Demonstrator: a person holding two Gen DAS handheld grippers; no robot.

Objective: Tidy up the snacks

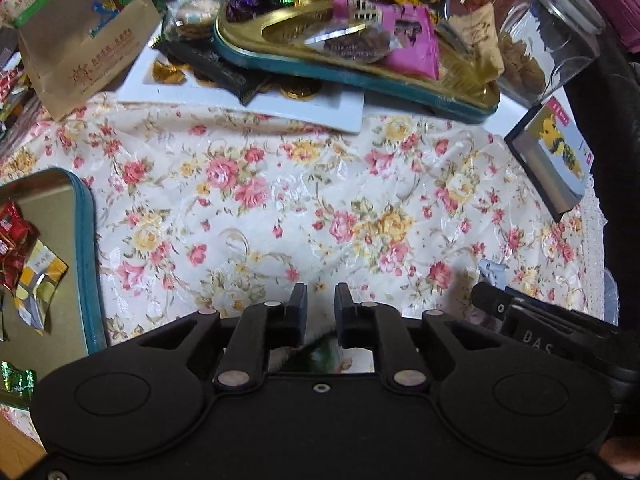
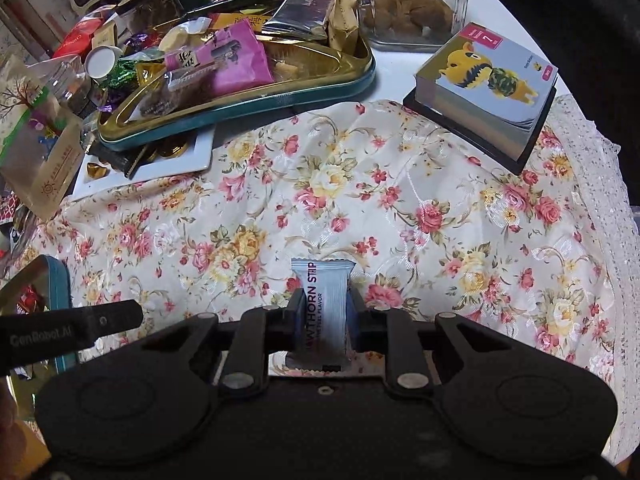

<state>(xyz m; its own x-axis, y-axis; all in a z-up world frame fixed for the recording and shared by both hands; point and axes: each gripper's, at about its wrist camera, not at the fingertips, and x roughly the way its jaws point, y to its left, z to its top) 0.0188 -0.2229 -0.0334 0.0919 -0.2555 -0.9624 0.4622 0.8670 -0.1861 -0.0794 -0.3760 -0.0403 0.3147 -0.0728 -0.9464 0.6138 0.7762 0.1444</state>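
Far left, blue-rimmed tin [image 1: 86, 264] near the table edge, a few wrapped candies inside, among them a red one [image 1: 12, 236]. Left gripper [image 1: 321, 300] hovers low over the floral cloth [image 1: 280, 200], fingers set narrow; something green and blurred sits back between them, cannot tell if it is gripped. Right gripper [image 2: 323, 300] clamps a pale blue hawthorn strip packet [image 2: 322, 304], long axis running forward along the fingers, top seam poking past the tips. The tin lies to the left of that packet [image 2: 60, 280], beyond the left gripper, so a drop there would mean a leftward carry across. Right view alone shows the packet's print; left view shows only a pale blue corner [image 1: 491, 270] and the tin's contents.
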